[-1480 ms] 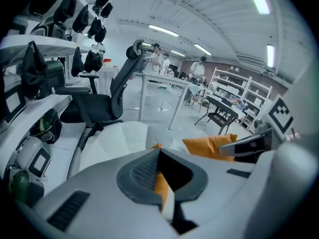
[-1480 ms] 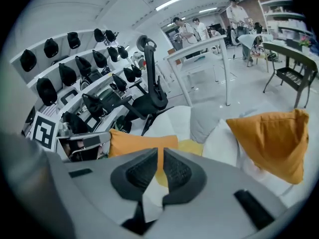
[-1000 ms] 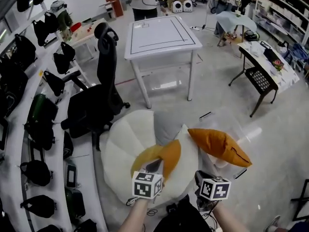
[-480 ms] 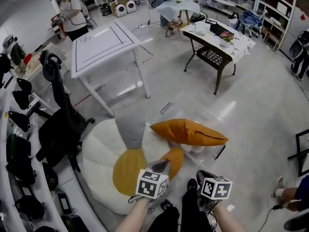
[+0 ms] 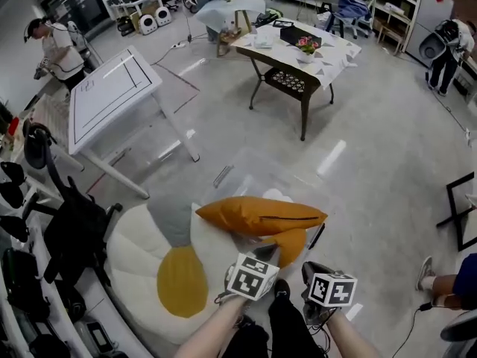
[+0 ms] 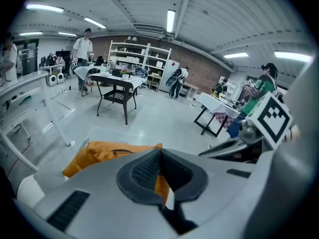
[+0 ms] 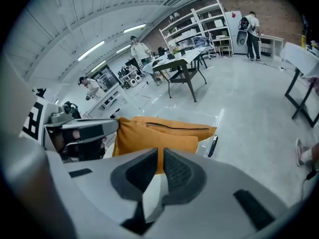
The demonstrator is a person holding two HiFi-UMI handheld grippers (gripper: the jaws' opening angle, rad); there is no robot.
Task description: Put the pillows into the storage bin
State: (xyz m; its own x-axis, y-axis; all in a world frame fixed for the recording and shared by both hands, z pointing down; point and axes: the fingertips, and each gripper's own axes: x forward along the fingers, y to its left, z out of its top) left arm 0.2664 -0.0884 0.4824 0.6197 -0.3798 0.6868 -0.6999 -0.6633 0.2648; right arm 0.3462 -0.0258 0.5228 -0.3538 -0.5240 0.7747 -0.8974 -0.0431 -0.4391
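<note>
The smaller orange fabric pillow (image 5: 289, 243) hangs just in front of me, its far edge touching the long orange zipped pillow (image 5: 261, 215), which lies across the top of the clear plastic storage bin (image 5: 298, 185) on the floor. My left gripper (image 6: 159, 166) has its jaws closed tight on a fold of the smaller pillow. My right gripper (image 7: 160, 168) has its jaws close together on that pillow's lower edge, with orange cloth in the narrow slot between them, so I judge that both of my grippers carry it. To my left, the round cream floor cushion with grey and yellow segments (image 5: 134, 252) sits beside the bin.

I take this as the carrying step for the second pillow, which is at the bin's near side but not yet inside. The long pillow appears to rest on the rim rather than down in the bin, though I cannot tell how deep it sits. Next I need to bring the held pillow forward over the opening, lower it, and only then part both jaws. After that, the long one may need pressing down.
</note>
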